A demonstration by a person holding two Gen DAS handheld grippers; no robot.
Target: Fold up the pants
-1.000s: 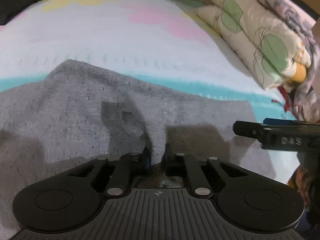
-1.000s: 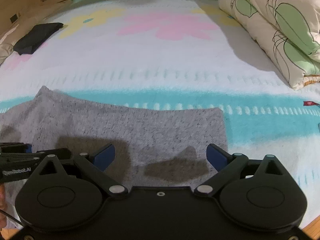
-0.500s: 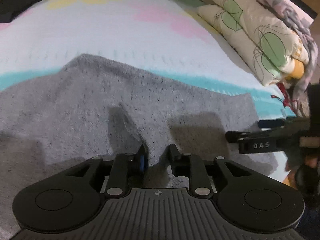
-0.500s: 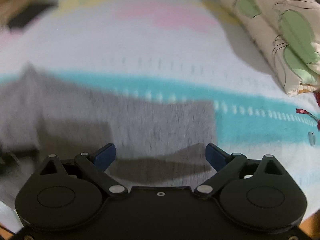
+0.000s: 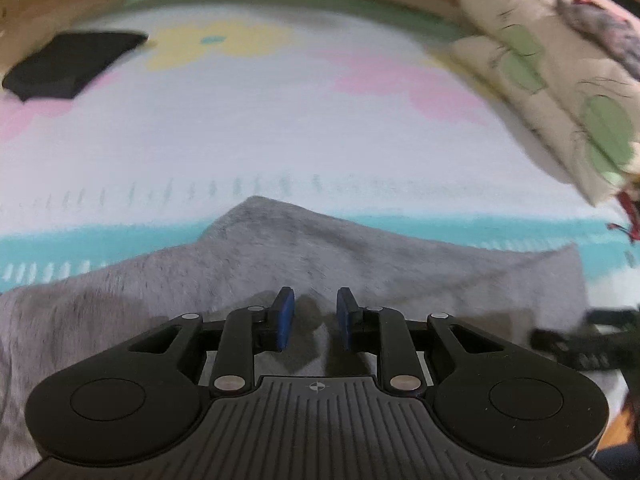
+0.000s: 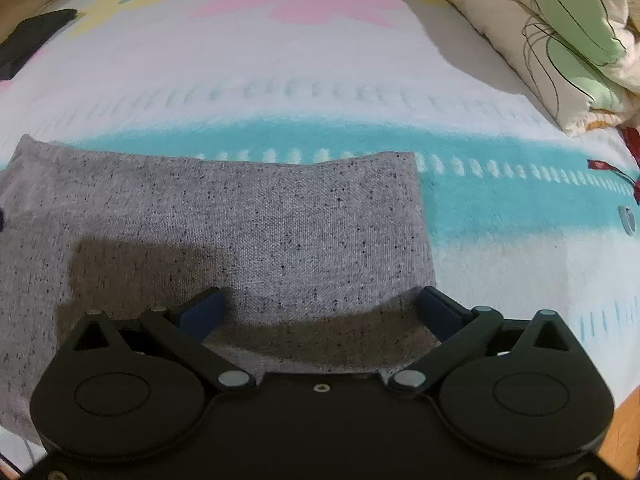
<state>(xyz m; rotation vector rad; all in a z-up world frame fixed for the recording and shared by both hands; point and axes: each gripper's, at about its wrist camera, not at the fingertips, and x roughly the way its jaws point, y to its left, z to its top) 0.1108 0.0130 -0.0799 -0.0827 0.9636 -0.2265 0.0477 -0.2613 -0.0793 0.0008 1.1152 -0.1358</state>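
Grey fabric: pants [image 6: 224,232], speckled weave, lying flat on the bed [image 6: 280,60], along its near edge
Pants edges: far edge runs over the teal stripe [image 6: 480,184]; right end is square and stops short of the bed's right side; a peak in the far edge shows in the left wrist view [image 5: 260,208]
Pants fold: a faint diagonal crease runs toward the right corner in the left wrist view
Left gripper [image 5: 316,318]: jaws a little apart, they have just been opening; blue pads [image 5: 285,316] clear of the cloth, nothing pinched between them, grey fabric seen through the gap
Left gripper place: over the middle of the pants, pointing steeply down
Right gripper [image 6: 320,312]: jaws wide apart, blue pads [image 6: 202,312] over the pants' right end, nothing clamped; whether the tips touch the cloth, cannot tell
Right gripper in other view: dark blurred bar at the right edge of the left wrist view [image 5: 580,344], just off the pants' right end
Shadows: dark patches on the pants under both grippers
Bed cover: white with pink and yellow flowers, teal band with white dashes
Pillows [image 6: 540,28]: cream with green leaf print, stacked at the bed's far right corner
Black cloth [image 5: 72,64]: folded, far left corner of bed, well apart from pants
Blur: left wrist view is smeared, fine detail lost
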